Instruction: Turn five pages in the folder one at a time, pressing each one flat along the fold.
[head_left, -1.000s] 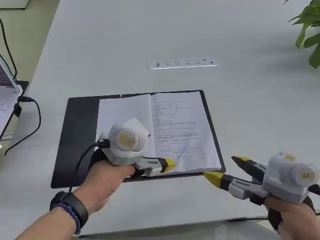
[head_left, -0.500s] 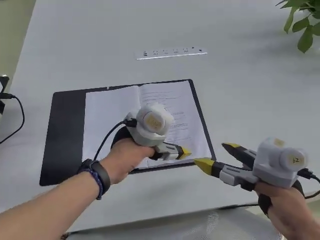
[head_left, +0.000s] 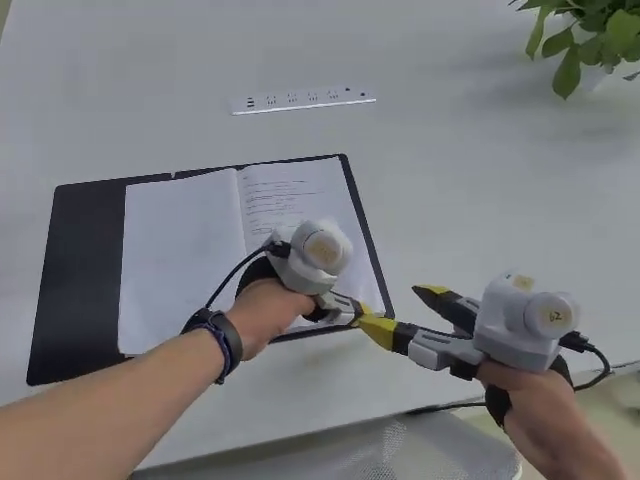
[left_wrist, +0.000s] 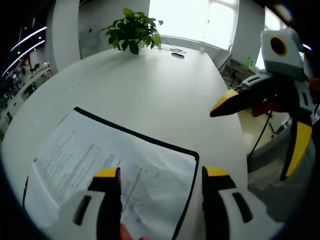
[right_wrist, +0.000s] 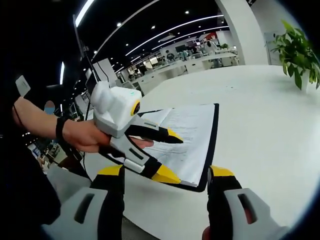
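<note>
Folder (head_left: 80, 280) open | left tool (left_wrist: 157, 175) spread at page corner (left_wrist: 180, 162) | right tool (head_left: 397, 308) spread nearby

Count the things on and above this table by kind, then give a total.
folder: 1
tools: 2 (left tool, right tool)
power strip: 1
plant: 1
Total: 5
</note>
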